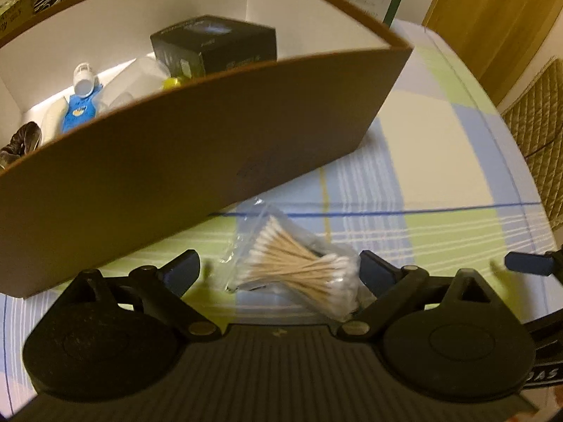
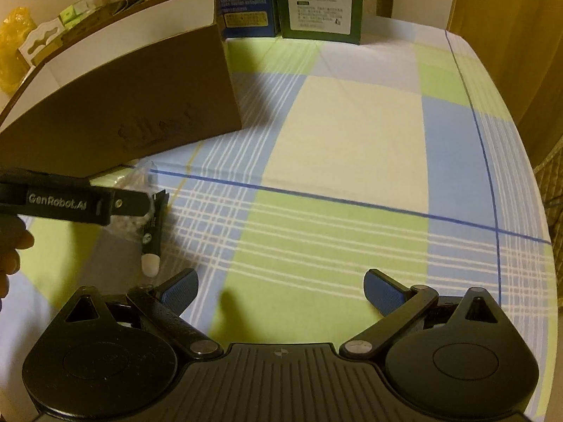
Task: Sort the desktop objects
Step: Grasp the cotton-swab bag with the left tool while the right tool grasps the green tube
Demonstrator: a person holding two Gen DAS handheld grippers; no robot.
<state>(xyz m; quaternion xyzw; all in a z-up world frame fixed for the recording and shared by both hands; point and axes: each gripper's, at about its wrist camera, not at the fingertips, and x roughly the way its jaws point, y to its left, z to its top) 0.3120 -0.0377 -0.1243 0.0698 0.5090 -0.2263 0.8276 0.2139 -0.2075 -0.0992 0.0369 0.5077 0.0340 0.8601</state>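
Observation:
A clear bag of cotton swabs (image 1: 299, 267) lies on the checked tablecloth, just in front of the brown storage box (image 1: 197, 140). My left gripper (image 1: 278, 270) is open, its jaws on either side of the bag without closing on it. A black tube with a white cap (image 2: 152, 237) lies beside the bag in the right wrist view, partly hidden by the left gripper's finger (image 2: 128, 204). My right gripper (image 2: 281, 290) is open and empty over the cloth. In the box lie a black carton (image 1: 225, 44), a blue bottle (image 1: 79, 105) and other items.
A blue carton (image 2: 246, 0) and a green carton (image 2: 322, 0) stand at the table's far edge behind the box. The table's right edge (image 2: 520, 133) curves away toward a wooden cabinet (image 1: 492, 10). The right gripper's fingertip (image 1: 527, 263) shows at the left view's right edge.

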